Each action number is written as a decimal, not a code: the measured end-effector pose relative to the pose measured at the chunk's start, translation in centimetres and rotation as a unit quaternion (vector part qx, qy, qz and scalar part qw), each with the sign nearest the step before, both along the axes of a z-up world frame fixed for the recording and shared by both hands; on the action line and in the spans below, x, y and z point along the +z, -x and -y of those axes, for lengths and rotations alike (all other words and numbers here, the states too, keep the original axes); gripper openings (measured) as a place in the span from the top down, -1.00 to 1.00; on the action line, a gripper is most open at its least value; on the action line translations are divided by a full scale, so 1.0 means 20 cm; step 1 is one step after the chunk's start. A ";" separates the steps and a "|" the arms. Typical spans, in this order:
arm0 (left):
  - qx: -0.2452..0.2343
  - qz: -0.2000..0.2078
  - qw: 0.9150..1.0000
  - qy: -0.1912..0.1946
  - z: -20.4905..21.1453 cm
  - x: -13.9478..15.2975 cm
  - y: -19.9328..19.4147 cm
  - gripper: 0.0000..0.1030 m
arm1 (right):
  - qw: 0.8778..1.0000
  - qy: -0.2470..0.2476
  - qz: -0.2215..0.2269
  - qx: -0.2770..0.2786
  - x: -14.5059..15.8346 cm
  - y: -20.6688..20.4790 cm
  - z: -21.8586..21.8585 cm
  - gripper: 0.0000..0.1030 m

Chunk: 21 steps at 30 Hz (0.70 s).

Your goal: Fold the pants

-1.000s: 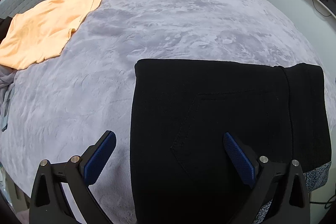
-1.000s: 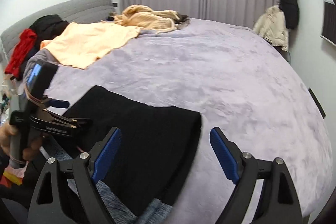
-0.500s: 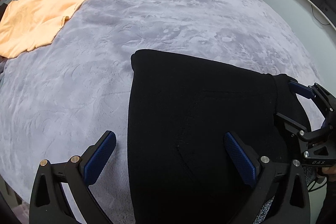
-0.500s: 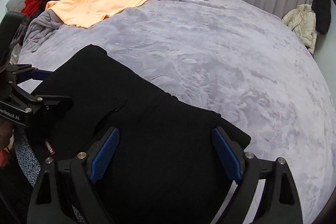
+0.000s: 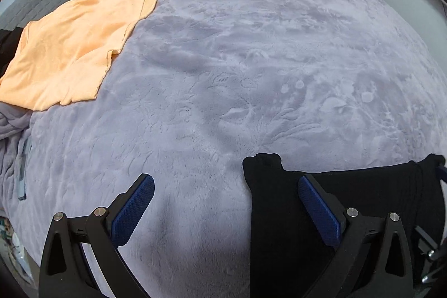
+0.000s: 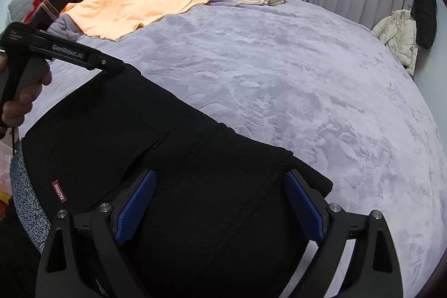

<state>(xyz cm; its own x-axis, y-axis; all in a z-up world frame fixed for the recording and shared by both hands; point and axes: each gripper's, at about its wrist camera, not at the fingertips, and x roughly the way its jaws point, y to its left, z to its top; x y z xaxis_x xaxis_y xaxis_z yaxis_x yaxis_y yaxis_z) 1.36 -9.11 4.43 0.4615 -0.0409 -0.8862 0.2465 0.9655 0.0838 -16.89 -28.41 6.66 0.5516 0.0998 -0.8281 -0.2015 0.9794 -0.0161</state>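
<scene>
Pants point(image 6: 173, 158): black, already folded into a compact stack at 6 o'clock on the bed point(image 6: 307, 74), near edge. Left tongs point(image 5: 226, 207) wide, straddling the stack's left edge; right tongs point(image 6: 220, 203) wide, hovering over it. Judged: folding mostly done; perhaps a last fold or smoothing left.

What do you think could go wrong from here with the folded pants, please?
1. The black pants lie at the near edge of the bed, partly on a speckled grey garment; a nudge might slide them off.
2. Both tools, left and right, are open; closing now might grab only the top layer and undo the fold.
</scene>
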 end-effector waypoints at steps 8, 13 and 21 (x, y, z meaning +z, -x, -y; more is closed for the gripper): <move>0.002 0.014 0.997 0.073 -0.10 0.17 0.13 -1.00 | 1.000 0.002 0.004 -0.004 0.00 0.00 -0.02 -0.85; -0.016 0.024 0.999 0.022 -0.12 0.14 0.28 -1.00 | 1.000 -0.001 0.008 -0.003 -0.02 -0.01 -0.01 -0.85; 0.003 -0.001 0.998 0.065 -0.28 0.06 0.55 -1.00 | 1.000 0.010 0.007 0.000 -0.01 -0.03 -0.02 -0.85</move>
<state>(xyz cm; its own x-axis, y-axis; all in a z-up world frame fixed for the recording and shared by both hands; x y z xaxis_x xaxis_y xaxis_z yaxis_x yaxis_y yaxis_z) -9.73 -3.42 5.67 0.4612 -0.1526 -0.8741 0.2406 0.9697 -0.0423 -16.38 -28.09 6.37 0.5630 0.0830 -0.8223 -0.2016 0.9787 -0.0392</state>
